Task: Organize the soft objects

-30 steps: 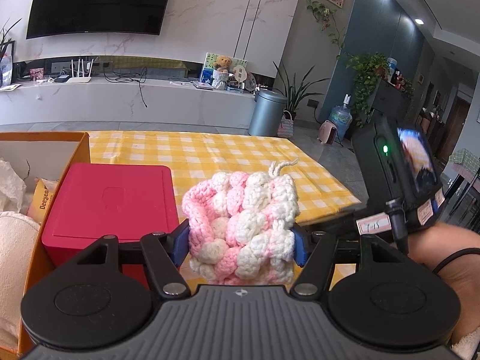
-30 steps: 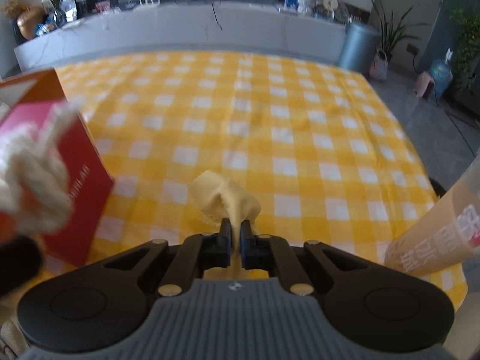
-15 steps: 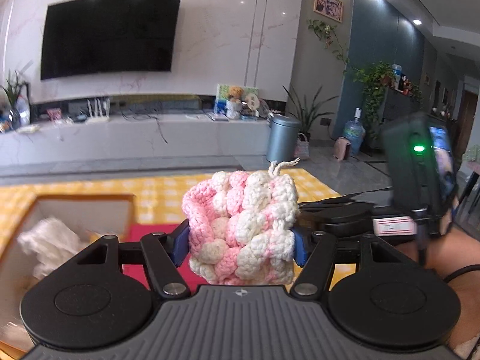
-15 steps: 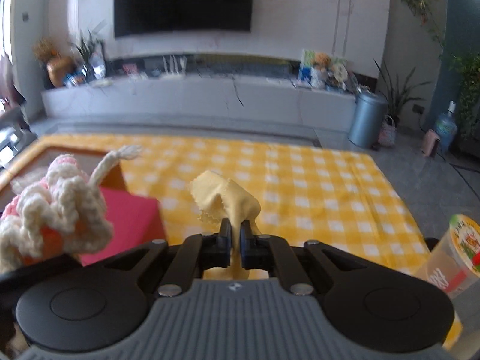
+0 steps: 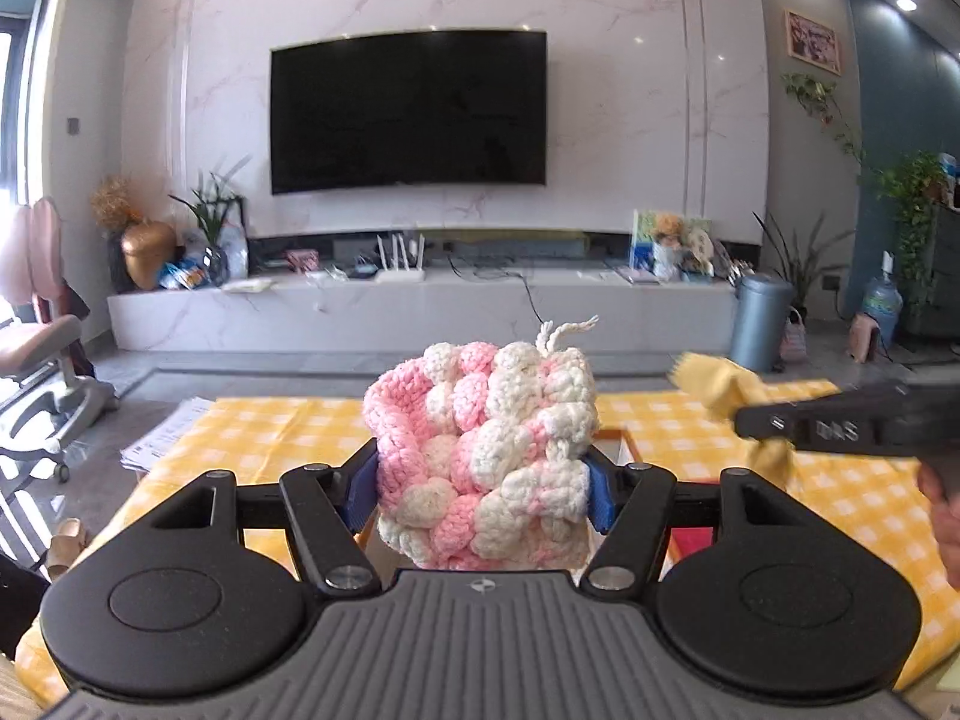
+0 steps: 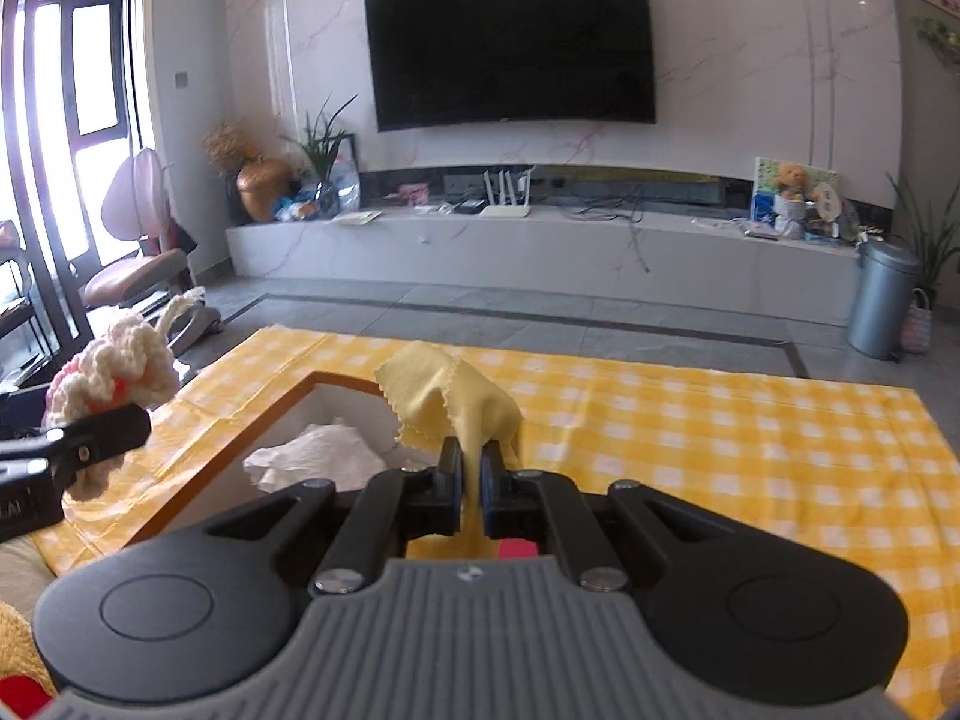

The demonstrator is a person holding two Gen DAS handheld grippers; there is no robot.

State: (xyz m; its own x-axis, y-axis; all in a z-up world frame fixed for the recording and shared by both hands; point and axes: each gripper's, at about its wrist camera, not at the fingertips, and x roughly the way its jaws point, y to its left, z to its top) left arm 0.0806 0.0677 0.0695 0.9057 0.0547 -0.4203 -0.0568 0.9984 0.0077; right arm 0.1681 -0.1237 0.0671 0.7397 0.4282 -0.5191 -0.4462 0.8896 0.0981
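Observation:
My left gripper [image 5: 480,495] is shut on a chunky pink and white knitted piece [image 5: 486,456], its blue pads pressing both sides, held up above the yellow checked table. The same knitted piece [image 6: 114,372] shows at the left of the right wrist view. A thin yellow cloth [image 6: 450,402] is pinched in my right gripper [image 6: 472,480], which is shut on it just above the orange-rimmed box [image 6: 240,438]. From the left wrist view the yellow cloth [image 5: 717,381] appears at the right, in the other gripper's black fingers.
The orange-rimmed box holds crumpled white paper [image 6: 318,459]. A red box corner [image 6: 516,549] peeks under the right gripper. The yellow checked tablecloth [image 6: 720,450] stretches to the right. A stack of papers [image 5: 162,438] lies at the table's far left corner. A desk chair [image 5: 48,384] stands left.
Both grippers have risen and tilted up, so the TV wall fills the views. They have swung left over the orange-rimmed box. Each keeps its hold.

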